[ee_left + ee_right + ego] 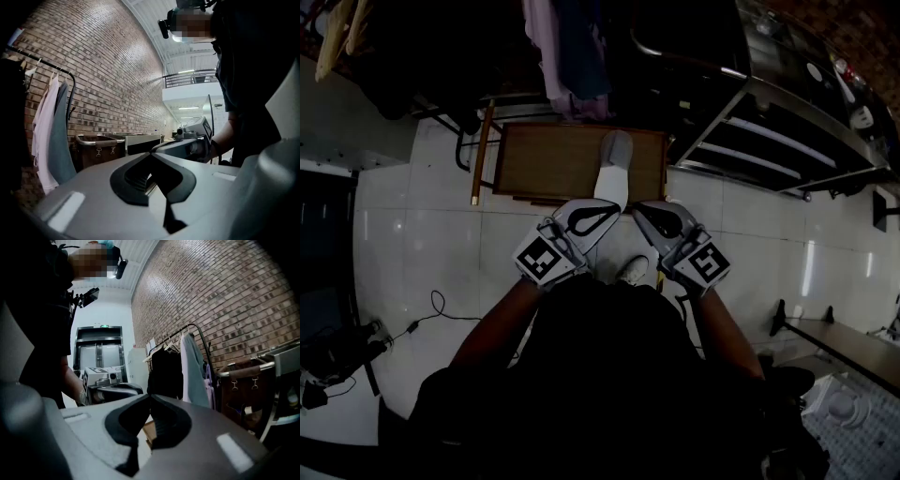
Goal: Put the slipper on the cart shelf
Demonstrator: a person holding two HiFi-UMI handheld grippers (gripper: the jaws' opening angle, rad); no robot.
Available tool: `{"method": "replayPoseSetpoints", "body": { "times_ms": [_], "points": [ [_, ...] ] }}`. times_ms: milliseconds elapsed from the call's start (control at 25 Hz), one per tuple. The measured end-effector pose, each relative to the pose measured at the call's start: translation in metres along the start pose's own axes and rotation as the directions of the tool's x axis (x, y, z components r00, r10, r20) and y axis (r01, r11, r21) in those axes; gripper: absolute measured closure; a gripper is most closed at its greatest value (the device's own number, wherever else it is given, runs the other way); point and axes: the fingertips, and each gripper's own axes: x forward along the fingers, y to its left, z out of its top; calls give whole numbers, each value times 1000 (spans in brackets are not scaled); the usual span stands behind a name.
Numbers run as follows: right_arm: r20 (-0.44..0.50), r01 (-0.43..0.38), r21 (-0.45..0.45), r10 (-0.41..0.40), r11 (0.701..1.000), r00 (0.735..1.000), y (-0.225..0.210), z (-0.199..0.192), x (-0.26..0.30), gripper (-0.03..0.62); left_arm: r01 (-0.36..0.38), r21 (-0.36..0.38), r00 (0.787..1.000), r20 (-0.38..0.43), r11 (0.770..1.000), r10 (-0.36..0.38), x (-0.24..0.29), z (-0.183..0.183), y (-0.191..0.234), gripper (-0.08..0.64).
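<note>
L tool, R tool: both shut, empty, parked side by side; slipper lies on cart shelf, so job prob. done.

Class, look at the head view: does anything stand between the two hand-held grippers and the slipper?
Nothing visible does. The slipper lies just beyond the tips of the left hand-held gripper and the right hand-held gripper, at the right part of the brown shelf. Both grippers are shut and empty.

The slipper is grey and white, the cart shelf brown, the brick wall reddish-brown.
</note>
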Motion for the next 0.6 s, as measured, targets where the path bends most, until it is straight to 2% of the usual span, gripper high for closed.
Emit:
{"method": "replayPoseSetpoints", "body": {
  "times_ms": [240,600],
  "points": [
    [-30,-4,49,5,999,1000,-10,-15,-15,591,-25,4,1000,-10,1000,25,11,-2,-8,557],
    [-50,-9,68,12,998,999,-29,-38,-22,586,-46,0,998,-35,999,46,23,-12,-9,555]
  ]
}}
